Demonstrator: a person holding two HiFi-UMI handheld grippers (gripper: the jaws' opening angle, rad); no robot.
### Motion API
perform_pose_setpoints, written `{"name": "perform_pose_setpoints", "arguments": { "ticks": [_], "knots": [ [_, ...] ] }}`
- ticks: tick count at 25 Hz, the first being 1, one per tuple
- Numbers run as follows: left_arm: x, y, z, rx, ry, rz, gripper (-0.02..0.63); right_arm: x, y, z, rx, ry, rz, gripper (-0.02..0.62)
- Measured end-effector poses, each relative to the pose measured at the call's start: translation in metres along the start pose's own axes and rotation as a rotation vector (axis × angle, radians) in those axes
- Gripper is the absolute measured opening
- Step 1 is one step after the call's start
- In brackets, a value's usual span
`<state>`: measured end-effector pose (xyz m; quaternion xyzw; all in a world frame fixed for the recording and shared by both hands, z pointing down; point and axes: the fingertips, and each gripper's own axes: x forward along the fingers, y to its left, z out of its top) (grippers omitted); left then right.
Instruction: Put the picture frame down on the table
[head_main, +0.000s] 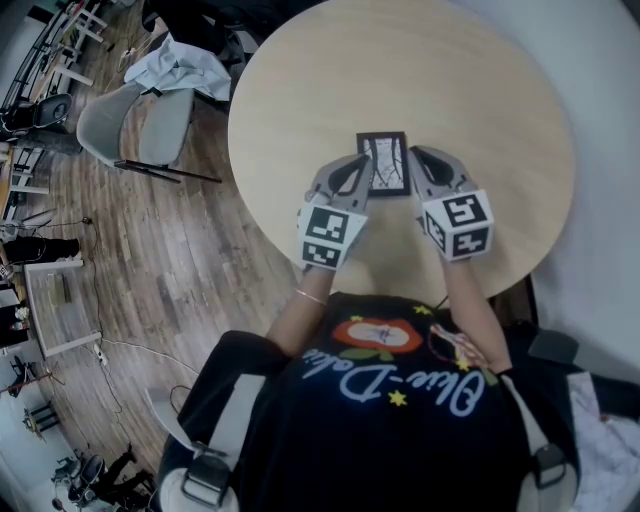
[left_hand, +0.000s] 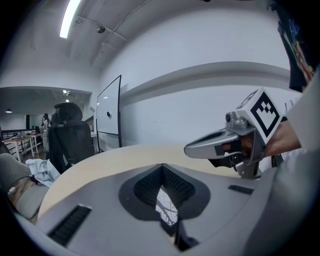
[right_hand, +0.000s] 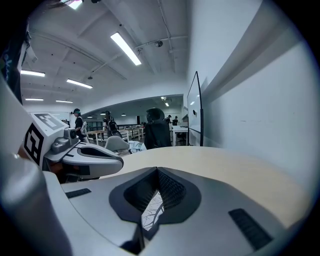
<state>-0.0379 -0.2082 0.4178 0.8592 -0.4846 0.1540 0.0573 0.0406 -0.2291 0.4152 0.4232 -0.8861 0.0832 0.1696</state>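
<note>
Left tongs (head_main: 360, 168), right tongs (head_main: 420, 160) closed, flanking picture frame (head_main: 384, 165), table (head_main: 330, 80) edges distant

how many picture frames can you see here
1. The picture frame is at the middle of the round table, between the left gripper and the right gripper. None looks hidden.

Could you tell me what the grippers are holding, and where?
Nothing, it seems: left gripper and right gripper are shut, flanking the picture frame on the table.
</note>
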Motion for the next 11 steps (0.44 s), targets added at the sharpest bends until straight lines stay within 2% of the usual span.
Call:
{"name": "perform_pose_setpoints", "arguments": {
  "ticks": [11],
  "knots": [
    [-0.0023, 0.0035, -0.0029, -0.006, 0.005, 0.015, 0.002, -0.002, 0.0, -0.0013, -0.003, 0.003, 0.003, -0.002]
  ]
}}
